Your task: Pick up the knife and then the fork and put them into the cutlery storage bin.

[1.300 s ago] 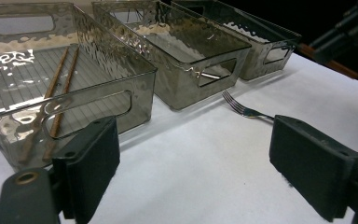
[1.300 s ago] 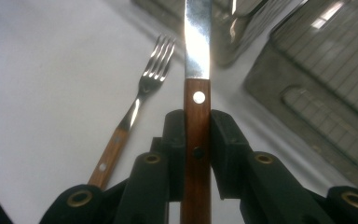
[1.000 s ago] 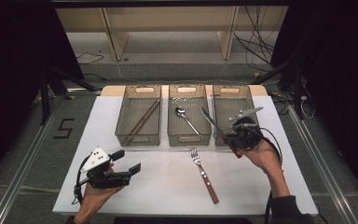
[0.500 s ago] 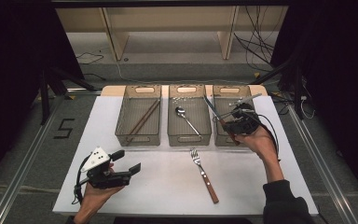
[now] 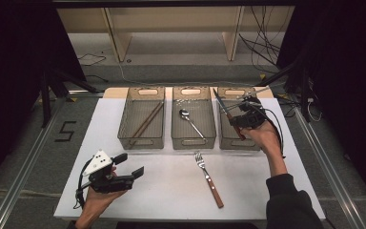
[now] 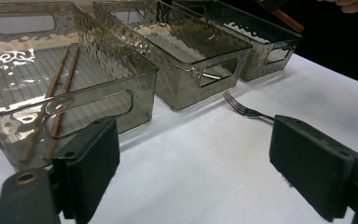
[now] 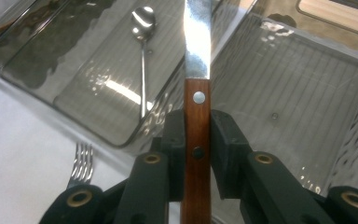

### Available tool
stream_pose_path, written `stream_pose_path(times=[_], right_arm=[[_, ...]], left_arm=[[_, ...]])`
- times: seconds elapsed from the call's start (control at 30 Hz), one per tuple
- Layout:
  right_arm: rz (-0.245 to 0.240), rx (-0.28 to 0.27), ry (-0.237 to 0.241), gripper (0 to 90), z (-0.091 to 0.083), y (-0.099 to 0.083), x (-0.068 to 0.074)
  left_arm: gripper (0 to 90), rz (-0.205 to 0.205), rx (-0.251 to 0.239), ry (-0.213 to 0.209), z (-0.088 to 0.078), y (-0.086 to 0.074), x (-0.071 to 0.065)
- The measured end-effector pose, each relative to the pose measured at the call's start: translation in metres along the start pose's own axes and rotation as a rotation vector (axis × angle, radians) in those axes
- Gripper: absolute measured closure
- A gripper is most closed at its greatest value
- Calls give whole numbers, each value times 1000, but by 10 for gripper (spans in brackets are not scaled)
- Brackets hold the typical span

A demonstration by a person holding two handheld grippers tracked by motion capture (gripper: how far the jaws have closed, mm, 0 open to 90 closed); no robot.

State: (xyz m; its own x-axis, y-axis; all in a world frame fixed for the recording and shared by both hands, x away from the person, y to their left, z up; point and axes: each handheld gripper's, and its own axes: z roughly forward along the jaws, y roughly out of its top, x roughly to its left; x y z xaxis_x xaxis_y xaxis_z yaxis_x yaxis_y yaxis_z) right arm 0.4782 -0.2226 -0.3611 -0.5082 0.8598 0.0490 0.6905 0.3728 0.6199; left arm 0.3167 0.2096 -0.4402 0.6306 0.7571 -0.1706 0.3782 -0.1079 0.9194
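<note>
The left gripper [image 5: 132,164] rests low over the white table [image 5: 171,191], its jaws wide apart with nothing between them. Chopsticks [image 5: 146,121] lie in the left bin [image 5: 141,141], a spoon [image 5: 191,121] in the middle bin [image 5: 193,141], and a fork [image 5: 208,178] on the table. The right gripper [image 5: 234,120] squeezes the knife [image 5: 221,106] by its wooden handle above the right bin [image 5: 238,143]. Its blade points up and away to the left.

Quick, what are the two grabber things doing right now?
Left gripper: open, holding nothing.
Right gripper: shut on the knife, over the right-hand bin.
</note>
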Motion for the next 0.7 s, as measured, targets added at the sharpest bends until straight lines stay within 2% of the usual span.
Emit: stream_pose_path(times=[0.7], right_arm=[[110,8,-56,773,18,9,-22]], left_arm=[[158,1,-3,-1,0,0,0]])
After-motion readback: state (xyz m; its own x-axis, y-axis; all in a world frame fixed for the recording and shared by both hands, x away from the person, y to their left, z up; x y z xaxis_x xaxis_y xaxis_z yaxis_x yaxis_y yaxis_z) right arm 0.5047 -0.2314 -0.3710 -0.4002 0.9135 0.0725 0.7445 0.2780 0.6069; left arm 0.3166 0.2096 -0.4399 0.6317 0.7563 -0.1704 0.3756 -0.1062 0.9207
